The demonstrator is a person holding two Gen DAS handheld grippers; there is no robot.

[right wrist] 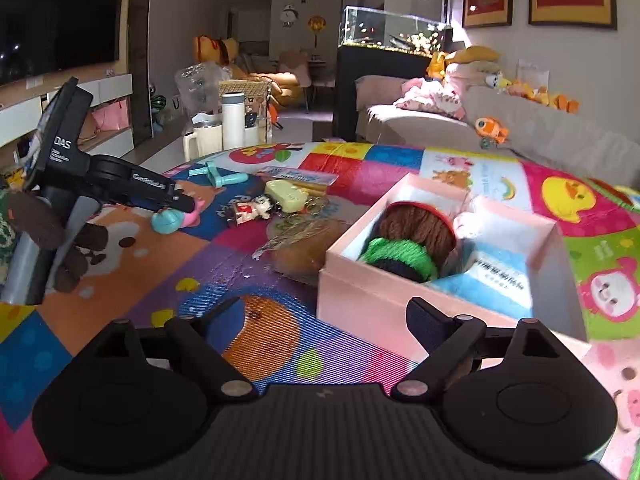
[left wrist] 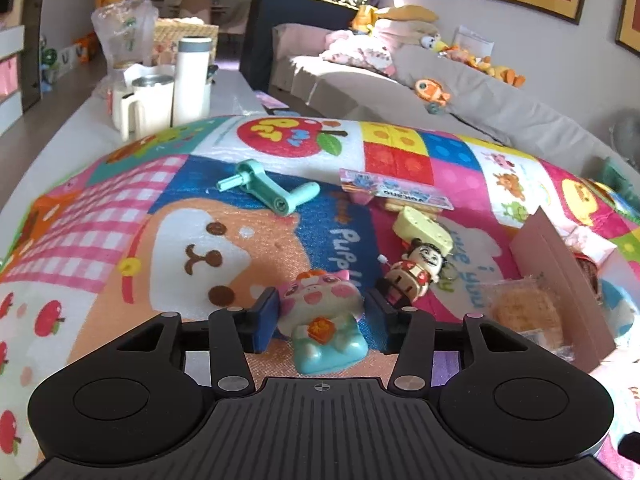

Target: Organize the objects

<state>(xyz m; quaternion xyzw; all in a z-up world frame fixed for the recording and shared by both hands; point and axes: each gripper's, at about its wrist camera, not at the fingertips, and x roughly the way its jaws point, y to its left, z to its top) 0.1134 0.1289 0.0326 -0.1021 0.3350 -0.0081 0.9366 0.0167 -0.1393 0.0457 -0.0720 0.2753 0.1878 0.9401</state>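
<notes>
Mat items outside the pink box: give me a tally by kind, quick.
Toy figures: 2, pink pig figure on a teal base between the left gripper fingers, red-and-black doll keychain
Teal plastic crank handle: 1
Pale yellow case: 1
Clear-wrapped pastry: 1
Printed flat packet: 1
Total: 6

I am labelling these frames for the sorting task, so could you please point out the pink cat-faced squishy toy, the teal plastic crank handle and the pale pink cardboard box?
Pink cat-faced squishy toy [left wrist: 320,300]: left wrist view, face.
Teal plastic crank handle [left wrist: 267,191]: left wrist view, middle arm.
Pale pink cardboard box [right wrist: 360,300]: right wrist view, near outer wall.
</notes>
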